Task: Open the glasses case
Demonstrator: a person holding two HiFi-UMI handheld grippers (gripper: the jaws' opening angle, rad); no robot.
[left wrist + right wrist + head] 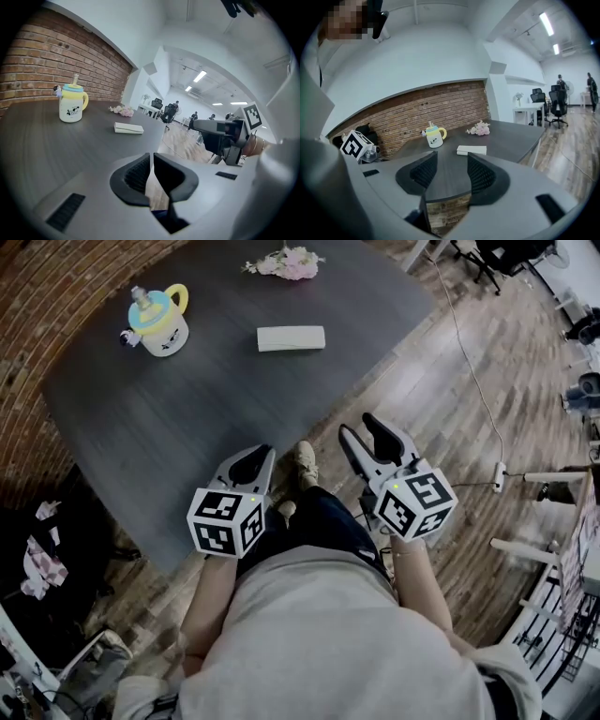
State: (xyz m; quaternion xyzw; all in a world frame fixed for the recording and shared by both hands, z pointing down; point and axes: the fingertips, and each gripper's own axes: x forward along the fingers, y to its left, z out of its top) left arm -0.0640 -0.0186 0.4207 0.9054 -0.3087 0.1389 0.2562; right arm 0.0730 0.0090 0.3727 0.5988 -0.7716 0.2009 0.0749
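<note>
At the far side of the dark counter (pixel 216 399), from the head view: pale glasses case (pixel 292 337), flat and closed, with a yellow-handled sippy cup (pixel 161 320) to its left and a pink flower sprig (pixel 288 262) beyond it. Well short of all three, left gripper (pixel 263 453) over the counter's near edge, jaws drawn together on nothing. Right gripper (pixel 358 425) off past the counter's edge, above the wood floor (pixel 441 427), jaws apart and empty. Only from up here: the person's shoe (pixel 306 463) between the two grippers, and a white cable (pixel 466 352) trailing across the floor.

Along the left gripper view: jaws down to a thin slit, nothing caught in it. Case ahead on the counter, far off, cup to its left, flowers behind. Added here and missing from above: ceiling lights (pixel 200 76) and distant people (pixel 174 108) in an open office, plus the right gripper side-on at the right.

Along the right gripper view: jaws wide apart, only bare counter top and its edge between them. Case just above the gap, well apart from the pads; cup to its left, flowers to its right. Shown here alone: office chairs (pixel 557 104) at a white desk, and the left gripper at the far left.
</note>
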